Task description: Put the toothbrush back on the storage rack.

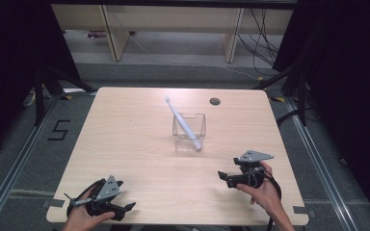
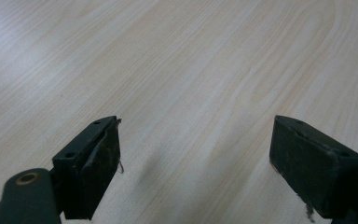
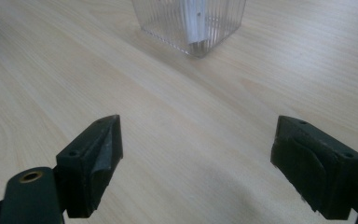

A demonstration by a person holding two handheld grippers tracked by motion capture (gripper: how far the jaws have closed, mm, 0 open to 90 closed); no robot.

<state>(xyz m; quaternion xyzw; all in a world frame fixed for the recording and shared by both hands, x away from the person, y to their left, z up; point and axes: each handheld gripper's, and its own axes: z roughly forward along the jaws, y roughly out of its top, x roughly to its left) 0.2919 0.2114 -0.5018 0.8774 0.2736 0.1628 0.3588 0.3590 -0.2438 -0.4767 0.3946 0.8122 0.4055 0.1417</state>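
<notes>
Two grippers, left gripper (image 1: 125, 208) & right gripper (image 1: 225, 177) (both released), ribbed clear square holder (image 1: 189, 132) w/ white toothbrush (image 1: 183, 122), pale woodgrain table (image 1: 125, 139).

- Left gripper (image 1: 107, 201): black body topped by a grey three-cornered plate, a black cable looping from its rear.
- Right gripper (image 1: 244, 174): the same black build and grey plate, cable trailing past the wrist.
- Fingers (image 2: 89, 175): blocky black pads with small screw holes, frayed at the edges; a brass-ringed pivot hole beside.
- Forearms bare, no sleeves.
</notes>
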